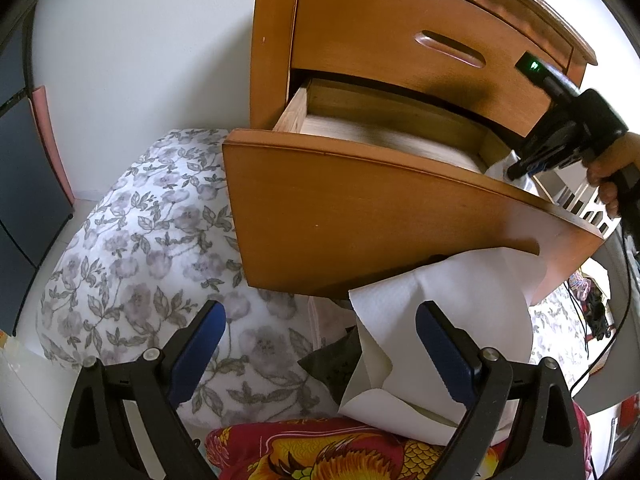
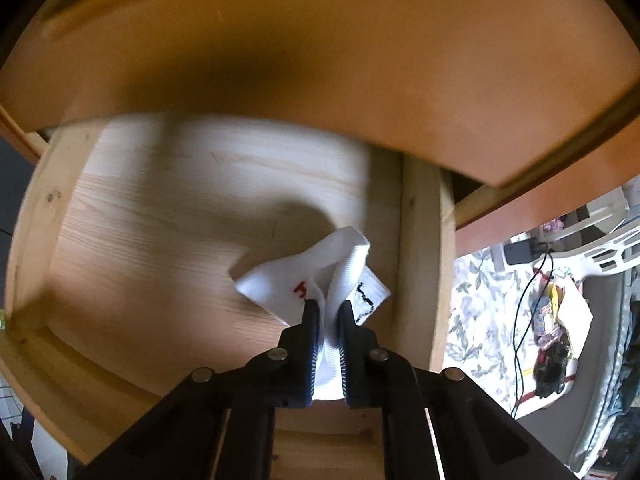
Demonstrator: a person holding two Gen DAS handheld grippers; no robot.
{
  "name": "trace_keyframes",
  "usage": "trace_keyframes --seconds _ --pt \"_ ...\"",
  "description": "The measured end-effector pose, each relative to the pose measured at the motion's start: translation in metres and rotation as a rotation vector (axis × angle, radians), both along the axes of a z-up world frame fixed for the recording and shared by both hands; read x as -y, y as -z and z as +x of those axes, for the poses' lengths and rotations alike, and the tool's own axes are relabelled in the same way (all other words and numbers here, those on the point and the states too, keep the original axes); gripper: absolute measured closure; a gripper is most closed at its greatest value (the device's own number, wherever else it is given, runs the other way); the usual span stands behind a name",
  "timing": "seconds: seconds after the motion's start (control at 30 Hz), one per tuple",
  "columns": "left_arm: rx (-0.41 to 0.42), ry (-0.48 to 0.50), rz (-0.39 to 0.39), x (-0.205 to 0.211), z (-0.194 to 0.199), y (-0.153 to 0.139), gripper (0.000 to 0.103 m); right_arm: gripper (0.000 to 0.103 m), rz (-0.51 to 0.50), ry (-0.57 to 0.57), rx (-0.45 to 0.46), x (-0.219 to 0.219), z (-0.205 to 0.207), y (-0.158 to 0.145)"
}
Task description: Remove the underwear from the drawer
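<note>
The wooden drawer [image 1: 360,208] of a bedside cabinet stands pulled out. White underwear [image 2: 320,276] with a red mark and a black-printed label hangs bunched over the drawer's pale wood bottom [image 2: 160,220], near its right wall. My right gripper [image 2: 329,308] is shut on this cloth and points steeply down. In the left wrist view the right gripper [image 1: 520,170], held by a hand, reaches into the drawer's far right corner, with a bit of white underwear [image 1: 498,168] at its tips. My left gripper [image 1: 320,308] stands open below the drawer front, holding nothing.
A closed upper drawer [image 1: 400,40] overhangs the open one. Below lie a floral pillow [image 1: 140,240], a white folded sheet [image 1: 440,320], a dark cloth [image 1: 332,364] and a red-and-yellow patterned fabric [image 1: 320,452]. Cables and clutter [image 2: 552,320] lie right of the cabinet.
</note>
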State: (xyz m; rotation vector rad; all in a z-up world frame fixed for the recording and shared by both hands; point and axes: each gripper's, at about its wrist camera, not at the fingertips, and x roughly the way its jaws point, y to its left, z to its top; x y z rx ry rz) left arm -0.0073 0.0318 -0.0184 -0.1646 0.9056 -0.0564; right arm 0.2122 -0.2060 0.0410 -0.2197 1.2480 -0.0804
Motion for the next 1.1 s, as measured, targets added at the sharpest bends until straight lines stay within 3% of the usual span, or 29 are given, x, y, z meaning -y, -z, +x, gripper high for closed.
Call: trace_keyframes --seconds 0.23,0.67,1.1 --pt "-0.001 -0.002 0.001 0.000 0.000 0.000 0.007 0.093 -0.014 -0.045 0.105 -0.017 -0.014 -0.051" --pt "0.001 -0.011 0.021 0.001 -0.002 -0.001 0.007 0.093 0.068 -0.138 0.353 -0.024 -0.072 -0.157" --pt "0.078 -0.056 0.061 0.001 -0.013 -0.014 0.007 0.093 0.119 -0.238 0.449 -0.017 -0.155 -0.189"
